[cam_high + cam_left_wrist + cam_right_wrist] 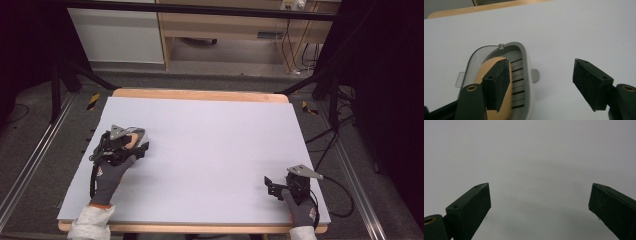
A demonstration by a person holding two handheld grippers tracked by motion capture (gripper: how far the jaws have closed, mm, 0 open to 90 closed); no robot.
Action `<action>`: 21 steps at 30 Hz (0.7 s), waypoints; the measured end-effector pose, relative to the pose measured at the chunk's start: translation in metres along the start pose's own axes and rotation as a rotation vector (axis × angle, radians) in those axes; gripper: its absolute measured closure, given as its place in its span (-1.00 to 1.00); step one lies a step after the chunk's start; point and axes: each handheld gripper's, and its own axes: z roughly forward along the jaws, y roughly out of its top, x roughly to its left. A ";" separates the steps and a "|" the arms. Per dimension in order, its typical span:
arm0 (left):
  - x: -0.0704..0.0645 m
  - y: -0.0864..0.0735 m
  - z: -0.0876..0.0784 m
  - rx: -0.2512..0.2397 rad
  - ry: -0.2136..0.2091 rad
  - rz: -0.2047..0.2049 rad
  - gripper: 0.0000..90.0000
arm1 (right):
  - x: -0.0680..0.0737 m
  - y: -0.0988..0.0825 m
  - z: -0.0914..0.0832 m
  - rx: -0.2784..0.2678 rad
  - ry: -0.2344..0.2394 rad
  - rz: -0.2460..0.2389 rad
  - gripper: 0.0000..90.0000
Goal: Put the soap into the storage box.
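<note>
The left gripper [541, 82] has its two black jaws spread wide, released and gripping nothing. Their inner pads [499, 85] are coarse, grainy black blocks with squared edges, each fixed on a smooth dark arm by a brass-coloured rivet. Under and just ahead of its left jaw lies a grey soap dish [525, 72]: smooth plastic, rounded-oblong in outline, with a slotted floor of parallel dark slits and a small tab jutting from its side towards the gap between the jaws. A thin clear lid or rim with a small metal stud edges its far end. In the dish rests a tan, oval bar [494, 72] (matte and soap-like), partly hidden by that left pad; whether the pad touches it cannot be told. The right pad stands well apart from the dish over the bare, pale, smooth table [579, 32].

The right gripper [539, 202] is likewise released, its jaws parted over plain table surface; in the high view it [272, 186] sits well apart from the dish [141, 142].
</note>
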 end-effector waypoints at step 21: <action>-0.037 -0.047 -0.017 0.044 -0.068 0.106 -0.40 | -0.007 -0.003 -0.003 0.010 -0.022 0.036 -0.90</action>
